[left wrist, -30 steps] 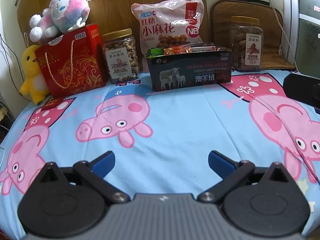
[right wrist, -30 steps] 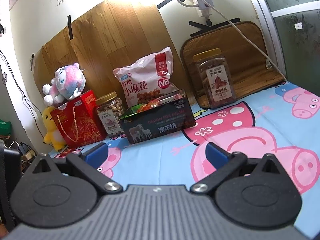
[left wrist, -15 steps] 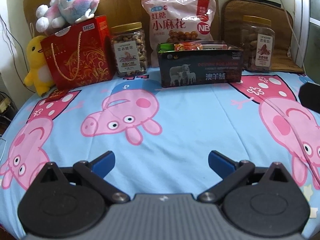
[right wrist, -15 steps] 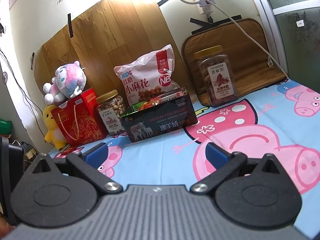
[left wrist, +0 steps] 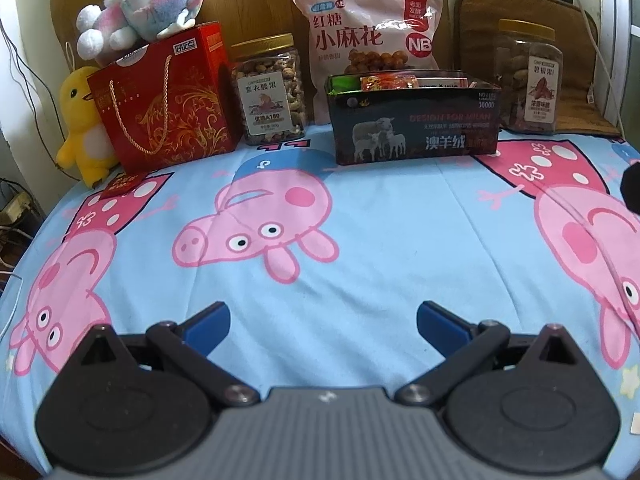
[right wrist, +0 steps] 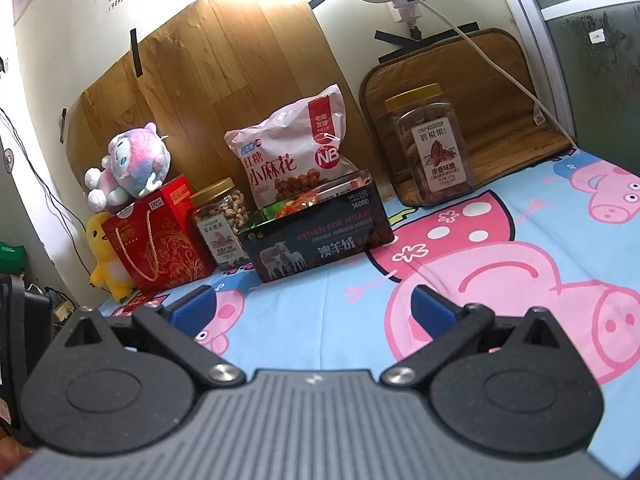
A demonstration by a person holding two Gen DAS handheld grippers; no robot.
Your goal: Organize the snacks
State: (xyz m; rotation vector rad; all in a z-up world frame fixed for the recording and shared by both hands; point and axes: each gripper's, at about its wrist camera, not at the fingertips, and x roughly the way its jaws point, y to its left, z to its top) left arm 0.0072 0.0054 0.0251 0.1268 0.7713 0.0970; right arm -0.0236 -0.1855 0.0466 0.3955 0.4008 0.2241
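Black and open-topped, the tin box [left wrist: 414, 120] printed with sheep holds bright snack packets and stands at the back of the cartoon-pig blanket [left wrist: 360, 240], between the nut jar [left wrist: 270, 88] and pecan jar [left wrist: 528, 76]; the left gripper [left wrist: 320, 324] hangs spread and empty. From the right wrist, the right gripper [right wrist: 312, 308] gapes empty too, well short of the box [right wrist: 316, 236], with the pink snack bag [right wrist: 292, 156] behind.

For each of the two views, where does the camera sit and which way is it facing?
Left wrist: on the left claw, low over the cartoon-pig sheet, facing the snack row square-on; own open blue fingers show.
Right wrist: on the right claw, further right, angled left toward the row; its open fingers show.
Shared: the dark box, snack bag, both jars.
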